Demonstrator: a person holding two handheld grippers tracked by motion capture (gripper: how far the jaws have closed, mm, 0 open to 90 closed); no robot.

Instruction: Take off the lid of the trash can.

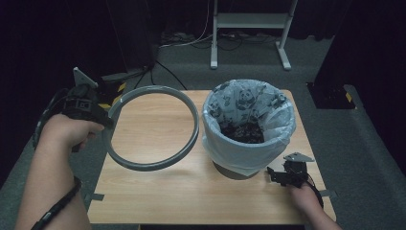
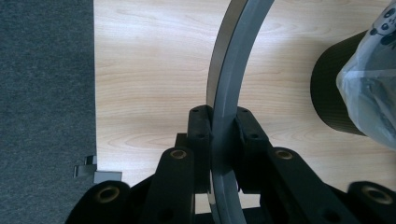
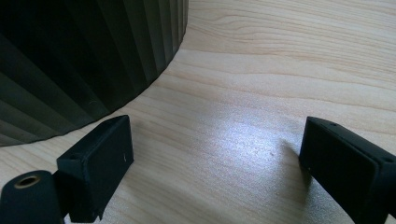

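At the wooden table [image 1: 158, 191], my left gripper [image 1: 98, 115] pinches the grey bin ring [image 1: 191, 120], its jaws pressed onto the hoop's band from both sides, as the left gripper view shows [image 2: 224, 135]. I hold the ring lifted and tilted above the table's left half, its near arc lower than the far one; the stretch inside my grip is covered by the gripper's body from above. To its right stands the dark ribbed waste bin [image 1: 234, 170], most of its wall hidden under a panda-print bag [image 1: 249, 139] folded over the rim. What lies dark at the bottom of the bag I cannot make out. Ring and bag sit close but apart. My right gripper [image 1: 282, 175] rests low at the bin's near right foot, jaws spread wide with only bare tabletop between them [image 3: 215, 149]; the bin's ribbed wall [image 3: 84, 60] rises just beside the left jaw, cut off at the frame's edge.
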